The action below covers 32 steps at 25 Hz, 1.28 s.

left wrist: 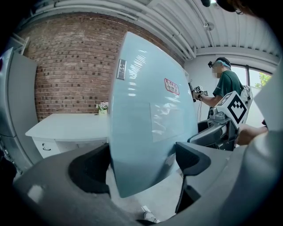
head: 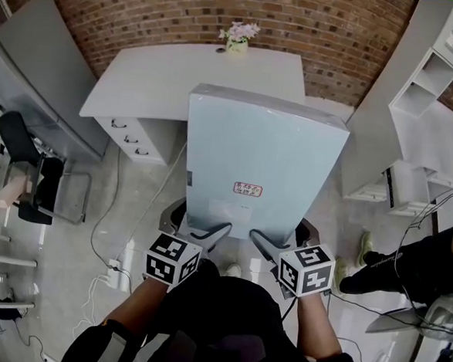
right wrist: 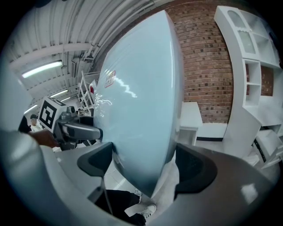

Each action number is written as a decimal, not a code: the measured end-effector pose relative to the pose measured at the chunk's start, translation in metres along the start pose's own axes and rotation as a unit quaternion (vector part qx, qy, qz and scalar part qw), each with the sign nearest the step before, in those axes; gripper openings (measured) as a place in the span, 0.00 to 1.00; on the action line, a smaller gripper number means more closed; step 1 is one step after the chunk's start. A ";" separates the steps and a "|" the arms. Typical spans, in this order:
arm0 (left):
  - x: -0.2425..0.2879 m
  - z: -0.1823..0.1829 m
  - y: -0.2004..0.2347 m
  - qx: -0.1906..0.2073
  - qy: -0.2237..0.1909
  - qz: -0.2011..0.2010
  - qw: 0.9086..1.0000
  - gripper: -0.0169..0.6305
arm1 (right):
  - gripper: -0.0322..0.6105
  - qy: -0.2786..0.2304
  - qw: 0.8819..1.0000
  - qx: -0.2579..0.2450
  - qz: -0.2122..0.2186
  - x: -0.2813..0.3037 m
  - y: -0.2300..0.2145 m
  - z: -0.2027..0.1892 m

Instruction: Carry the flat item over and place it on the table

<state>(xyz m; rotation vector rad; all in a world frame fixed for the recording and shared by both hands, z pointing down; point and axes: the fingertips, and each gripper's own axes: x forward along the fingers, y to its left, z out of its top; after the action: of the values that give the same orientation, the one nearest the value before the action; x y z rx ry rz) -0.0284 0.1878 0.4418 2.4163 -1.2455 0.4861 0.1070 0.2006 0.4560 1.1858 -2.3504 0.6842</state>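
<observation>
My left gripper (head: 209, 235) and right gripper (head: 266, 241) are each clamped on the near edge of the flat item (head: 263, 159), a pale blue slab wrapped in glossy film. I hold it in the air in front of me, its far edge over the near right corner of the white table (head: 179, 80). It does not rest on the table.

On the table's far edge stands a small pot of flowers (head: 237, 38), and a drawer unit (head: 129, 135) sits under its left side. A black chair (head: 27, 162) is well to the left, and a power strip (head: 114, 269) with loose cables lies on the floor near my left side. Another person's dark-trousered legs (head: 406, 266) stand near on the right.

The floor is pale grey. A brick wall (head: 223, 6) runs behind the table, with white shelving (head: 442, 83) to the right.

A small red-and-white sticker (head: 247, 189) sits near the slab's near edge; its print is too small to read.
</observation>
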 end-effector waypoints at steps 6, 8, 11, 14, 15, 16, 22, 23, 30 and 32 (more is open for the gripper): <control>0.006 -0.007 0.008 -0.008 0.011 0.000 1.000 0.75 | 0.73 0.009 1.000 0.008 0.004 0.011 -0.002 -0.004; 0.011 -0.008 0.011 -0.010 0.015 -0.002 1.000 0.75 | 0.73 0.013 1.000 0.012 0.003 0.016 -0.004 -0.005; 0.022 -0.006 0.017 -0.010 0.019 -0.007 1.000 0.75 | 0.73 0.016 1.000 0.018 0.000 0.024 -0.012 -0.002; 0.036 -0.003 0.025 -0.011 0.023 -0.012 1.000 0.75 | 0.73 0.019 1.000 0.021 -0.004 0.035 -0.022 0.002; 0.041 -0.002 0.027 -0.011 0.025 -0.014 1.000 0.75 | 0.73 0.020 1.000 0.023 -0.005 0.038 -0.026 0.003; 0.047 -0.001 0.029 -0.011 0.027 -0.016 0.999 0.75 | 0.73 0.021 0.999 0.026 -0.006 0.041 -0.030 0.004; 0.083 0.010 0.050 -0.010 0.039 -0.028 0.999 0.75 | 0.74 0.029 0.999 0.041 -0.018 0.069 -0.054 0.019; 0.089 0.014 0.056 -0.010 0.041 -0.030 0.999 0.75 | 0.74 0.030 0.998 0.044 -0.018 0.075 -0.058 0.023; 0.136 0.038 0.094 -0.015 0.050 -0.042 0.998 0.75 | 0.74 0.043 0.997 0.054 -0.027 0.118 -0.089 0.056; 0.148 0.044 0.105 -0.018 0.051 -0.048 0.997 0.75 | 0.74 0.047 0.997 0.056 -0.031 0.129 -0.096 0.064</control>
<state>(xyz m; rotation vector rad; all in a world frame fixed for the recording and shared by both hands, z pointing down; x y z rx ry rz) -0.0284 0.0075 0.4906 2.3758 -1.0815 0.5467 0.1060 0.0328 0.5009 1.2414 -2.2132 0.8411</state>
